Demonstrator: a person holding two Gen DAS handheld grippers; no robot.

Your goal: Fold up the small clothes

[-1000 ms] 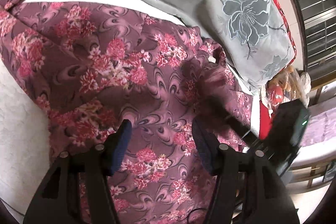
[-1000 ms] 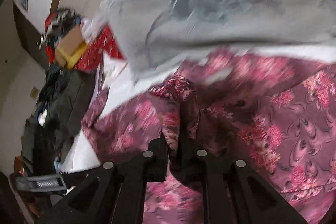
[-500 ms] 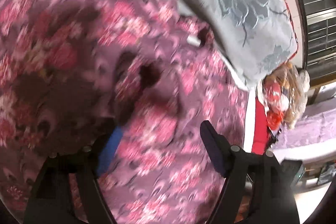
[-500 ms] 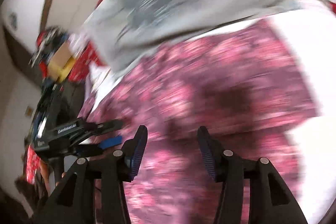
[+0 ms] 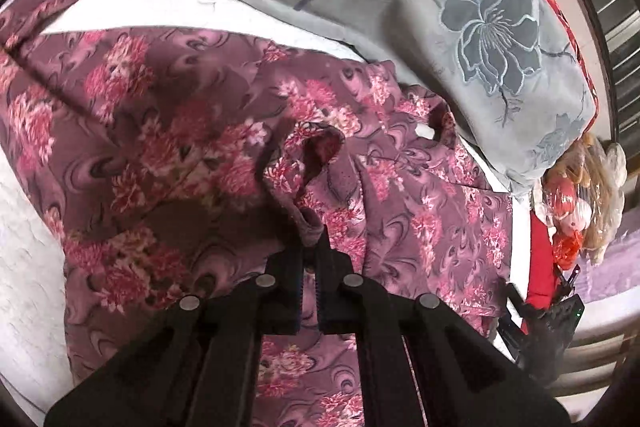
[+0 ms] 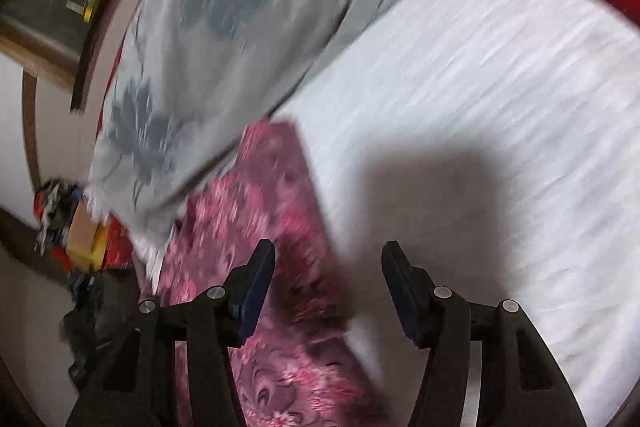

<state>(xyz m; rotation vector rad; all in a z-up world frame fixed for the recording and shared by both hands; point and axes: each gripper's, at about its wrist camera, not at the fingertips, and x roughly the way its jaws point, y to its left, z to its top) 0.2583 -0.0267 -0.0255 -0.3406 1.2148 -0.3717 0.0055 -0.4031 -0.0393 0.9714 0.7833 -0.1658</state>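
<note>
The left wrist view is sharp and shows the left gripper (image 5: 308, 247) with its fingers pressed together on a raised fold of the floral garment (image 5: 168, 131), a purple cloth with pink flowers that lies spread over the white bedsheet (image 5: 28, 267). The pinched fold stands up in a small loop just ahead of the fingertips, while the rest of the cloth lies mostly flat, one edge tucked beside the grey pillow (image 5: 440, 11). At the right edge of this view a dark device sits low, partly cut off by the lens rim, and a plastic bag (image 5: 588, 187) with red contents hangs near the bed's side. The right wrist view is blurred with motion and shows what the other does not: a broad bare stretch of sheet (image 6: 480, 87) with a dark shadow on it, and the right gripper (image 6: 328, 267) with its fingers wide apart and nothing between them, hovering over the garment's edge (image 6: 256, 219). The pillow (image 6: 208, 47) is smeared there, and clutter at the left edge is too blurred to name. Half a second ago the left fingers were apart over the cloth; now they have closed on it. The right fingers were open then too, but the sheet now fills far more of that view.
</note>
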